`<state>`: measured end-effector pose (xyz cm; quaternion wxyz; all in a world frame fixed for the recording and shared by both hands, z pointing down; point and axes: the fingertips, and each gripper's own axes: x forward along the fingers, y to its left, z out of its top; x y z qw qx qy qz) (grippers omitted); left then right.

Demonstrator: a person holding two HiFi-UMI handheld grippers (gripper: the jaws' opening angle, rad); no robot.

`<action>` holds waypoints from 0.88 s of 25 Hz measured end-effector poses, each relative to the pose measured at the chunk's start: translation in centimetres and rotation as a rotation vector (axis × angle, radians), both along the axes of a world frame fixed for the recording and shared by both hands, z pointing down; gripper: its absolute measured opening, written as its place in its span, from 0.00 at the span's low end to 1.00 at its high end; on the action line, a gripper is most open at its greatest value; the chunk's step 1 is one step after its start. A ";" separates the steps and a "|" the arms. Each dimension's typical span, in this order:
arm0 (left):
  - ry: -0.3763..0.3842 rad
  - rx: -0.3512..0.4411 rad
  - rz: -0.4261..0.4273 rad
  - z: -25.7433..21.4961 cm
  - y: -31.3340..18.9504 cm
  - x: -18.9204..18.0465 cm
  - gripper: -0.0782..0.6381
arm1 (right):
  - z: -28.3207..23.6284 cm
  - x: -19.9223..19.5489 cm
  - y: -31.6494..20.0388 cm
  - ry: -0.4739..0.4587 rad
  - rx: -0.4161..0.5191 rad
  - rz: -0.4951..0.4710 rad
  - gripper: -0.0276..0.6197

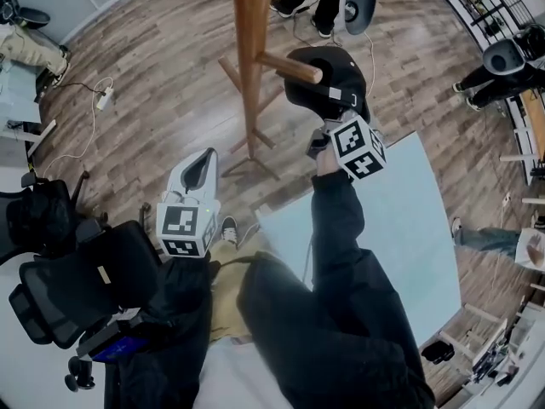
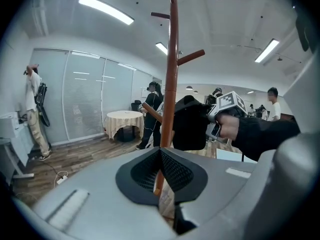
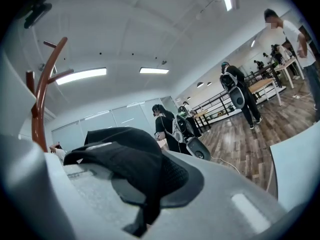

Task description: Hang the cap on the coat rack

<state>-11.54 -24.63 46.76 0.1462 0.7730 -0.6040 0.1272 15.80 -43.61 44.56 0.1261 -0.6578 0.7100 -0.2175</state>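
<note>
Cap (image 1: 334, 83), black and soft, is hanging in your right gripper (image 1: 328, 130), whose jaws are pinching shut on a fold of its fabric. You are holding it right at the outer end of a wooden peg (image 1: 285, 65) that is sticking out from the pole of the coat rack (image 1: 248, 58). From above, the peg's tip is showing against the crown, but none of the views is telling whether the cap is already bearing on the peg or only touching it. By my reading you are working through the placing step, with the release not yet made. The next move is calling for you to slide the cap's opening over the peg end and lower it until the peg is carrying the weight; only then part the jaws. Your left gripper (image 1: 201, 170) is idling low, well apart from the rack, its pads meeting with nothing between them.
</note>
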 end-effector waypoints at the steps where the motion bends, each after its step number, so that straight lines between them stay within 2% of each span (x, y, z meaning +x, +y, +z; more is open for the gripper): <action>1: -0.002 -0.005 -0.003 0.1 -0.1 -0.1 0.11 | 0.6 -0.8 -0.5 0.003 -0.010 -0.013 0.04; 7: -0.018 -0.034 -0.018 1.0 -0.4 -0.9 0.11 | 5.6 -4.9 -2.1 0.014 -0.082 -0.108 0.04; 16: -0.038 -0.062 -0.028 1.9 -0.1 -1.8 0.11 | 14.1 -6.7 -0.5 0.013 -0.234 -0.167 0.04; 22: -0.035 -0.078 -0.028 2.3 0.0 -1.8 0.11 | 17.2 -7.7 0.4 0.050 -0.284 -0.213 0.04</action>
